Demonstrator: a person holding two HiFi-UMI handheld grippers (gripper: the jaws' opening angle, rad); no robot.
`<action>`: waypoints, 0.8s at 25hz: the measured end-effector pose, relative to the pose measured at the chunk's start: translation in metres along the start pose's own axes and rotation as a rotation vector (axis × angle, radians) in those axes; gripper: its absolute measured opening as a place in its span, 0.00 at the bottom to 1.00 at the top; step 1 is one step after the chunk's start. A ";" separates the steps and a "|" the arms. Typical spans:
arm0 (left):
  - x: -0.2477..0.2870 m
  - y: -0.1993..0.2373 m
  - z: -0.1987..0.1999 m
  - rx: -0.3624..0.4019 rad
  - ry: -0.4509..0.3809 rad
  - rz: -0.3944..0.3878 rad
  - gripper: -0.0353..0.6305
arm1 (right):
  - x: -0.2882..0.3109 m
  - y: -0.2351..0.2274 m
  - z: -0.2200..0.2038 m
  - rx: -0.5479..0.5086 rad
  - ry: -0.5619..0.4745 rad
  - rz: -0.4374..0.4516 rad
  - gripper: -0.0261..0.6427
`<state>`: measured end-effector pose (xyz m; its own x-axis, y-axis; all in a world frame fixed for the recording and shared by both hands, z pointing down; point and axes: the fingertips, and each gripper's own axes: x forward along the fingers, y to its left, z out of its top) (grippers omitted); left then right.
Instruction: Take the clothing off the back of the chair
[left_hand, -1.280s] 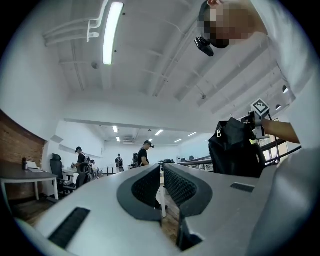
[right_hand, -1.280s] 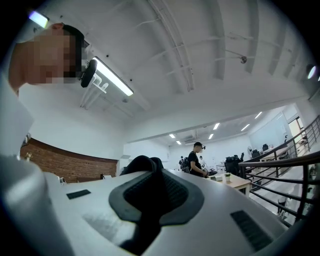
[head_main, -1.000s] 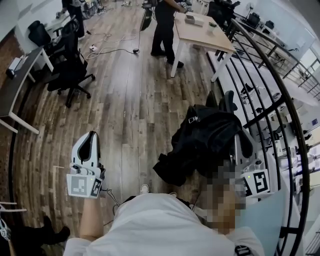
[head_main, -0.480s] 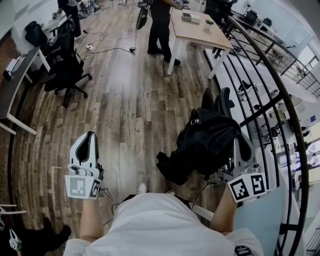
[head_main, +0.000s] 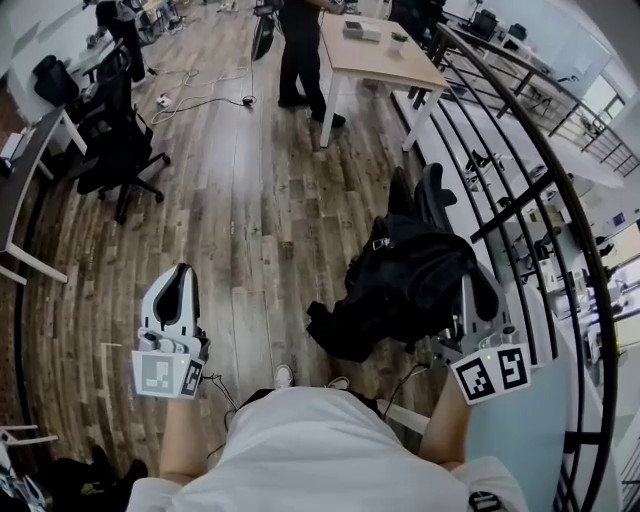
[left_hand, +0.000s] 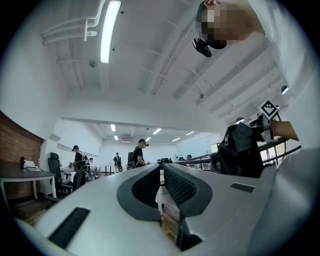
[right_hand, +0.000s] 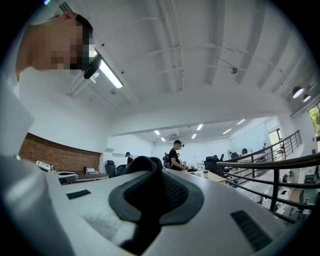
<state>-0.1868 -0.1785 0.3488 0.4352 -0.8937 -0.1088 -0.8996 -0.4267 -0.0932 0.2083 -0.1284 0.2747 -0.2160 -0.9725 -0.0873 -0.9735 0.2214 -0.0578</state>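
Both pads of the right gripper (head_main: 478, 298) are pinching a fold of the black clothing (head_main: 405, 290), jaws almost together on it. The bulk is hanging just ahead of the fingers, on the near side of the chair (head_main: 432, 192). That gripper is pointing level off an outstretched forearm, while the left gripper (head_main: 180, 275) is hovering over the wood floor (head_main: 250, 200) well apart, its jaws narrowly apart and empty. Clothing is looking crumpled, showing a metal pull near the top and one end drooping low.

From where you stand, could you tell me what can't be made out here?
- Head view: chair back, covered by the black jacket; whether it rests there is unclear.
- Head view: right hand-held gripper tips, behind the jacket.
- Head view: items on the wooden table, too small.
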 end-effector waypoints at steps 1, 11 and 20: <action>0.000 -0.001 -0.001 -0.001 0.000 -0.003 0.12 | -0.001 0.001 0.000 -0.003 0.000 0.002 0.09; 0.004 -0.018 -0.007 -0.020 0.009 -0.036 0.12 | -0.003 0.007 0.005 -0.040 -0.001 0.013 0.09; 0.010 -0.031 -0.005 -0.018 0.006 -0.068 0.12 | -0.005 0.009 0.005 -0.060 0.006 0.015 0.09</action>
<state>-0.1553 -0.1747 0.3558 0.4951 -0.8634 -0.0973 -0.8685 -0.4888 -0.0821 0.2010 -0.1208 0.2694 -0.2310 -0.9695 -0.0815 -0.9728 0.2315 0.0034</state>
